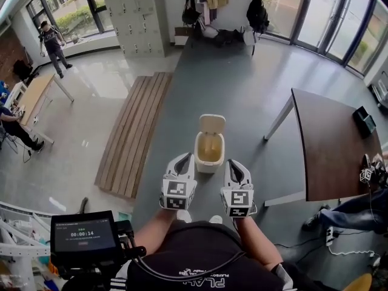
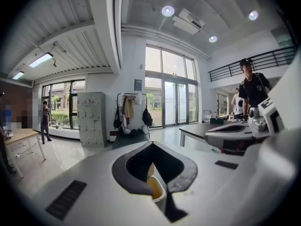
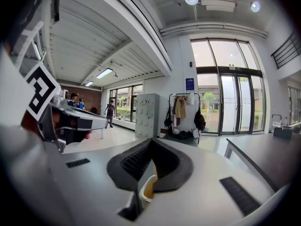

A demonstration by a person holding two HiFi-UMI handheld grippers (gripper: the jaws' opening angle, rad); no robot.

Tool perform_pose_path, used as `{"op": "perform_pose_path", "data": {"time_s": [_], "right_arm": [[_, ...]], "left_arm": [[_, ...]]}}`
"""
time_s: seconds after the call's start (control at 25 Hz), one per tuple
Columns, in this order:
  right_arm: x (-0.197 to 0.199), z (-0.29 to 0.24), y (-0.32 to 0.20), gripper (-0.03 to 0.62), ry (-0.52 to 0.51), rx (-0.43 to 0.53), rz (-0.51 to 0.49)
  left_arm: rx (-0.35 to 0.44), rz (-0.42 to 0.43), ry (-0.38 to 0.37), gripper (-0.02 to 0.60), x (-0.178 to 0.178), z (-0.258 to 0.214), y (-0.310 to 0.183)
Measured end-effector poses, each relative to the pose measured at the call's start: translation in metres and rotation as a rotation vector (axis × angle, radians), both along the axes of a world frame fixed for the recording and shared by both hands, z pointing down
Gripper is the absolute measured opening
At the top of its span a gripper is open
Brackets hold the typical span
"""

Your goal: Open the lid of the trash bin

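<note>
A small screen point(image 1: 82, 235) low on the left shows the numbers 00:00:14. There are white words on the person's black shirt point(image 1: 200, 256), but they are upside down and too small for me to read. Each hand-held gripper has a cube with black and white square marks on it.

The left hand-held gripper point(image 1: 183, 161) has its two jaws closed together. The tips meet in a point and nothing is held between them. The right hand-held gripper point(image 1: 233, 164) looks the same, with its jaws together and nothing held. The two are side by side with a little space between them, and both point away from the person. Neither one touches anything.

The trash bin point(image 1: 209, 166) stands on the grey floor point(image 1: 254, 90). It is just in front of the two pointed tips, in line with the space between them, and close but not touching. It is a pale cream colour and looks yellow inside. Its lid point(image 1: 212, 123) is open and stands up at the far side of the bin.

In the left gripper view you can see a bit of the bin's rim through the gap under the closed jaws. The right gripper view shows the same.

A row of wooden boards point(image 1: 133, 135) lies on the floor to the left of the bin. A brown bench point(image 1: 330, 144) stands well off to the right.
</note>
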State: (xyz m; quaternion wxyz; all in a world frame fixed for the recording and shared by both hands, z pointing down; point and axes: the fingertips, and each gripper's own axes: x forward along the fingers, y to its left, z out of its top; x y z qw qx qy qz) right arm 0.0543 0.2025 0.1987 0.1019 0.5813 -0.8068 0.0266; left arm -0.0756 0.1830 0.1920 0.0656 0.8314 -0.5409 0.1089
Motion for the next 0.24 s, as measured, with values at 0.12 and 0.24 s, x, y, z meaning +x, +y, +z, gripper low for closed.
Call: {"op": "perform_pose_path", "data": {"time_s": [0.12,0.24], "right_arm": [[0.0038,0.0005,-0.0020,0.003,-0.001,-0.003,0.006],[0.0055,0.0009,-0.0026,0.005,-0.003,-0.007,0.009]], "left_arm": [[-0.002,-0.004,-0.015,0.000,0.0028,0.0016,-0.0023],[-0.018,-0.010,-0.027,0.000,0.0042,0.0018,-0.0036]]}}
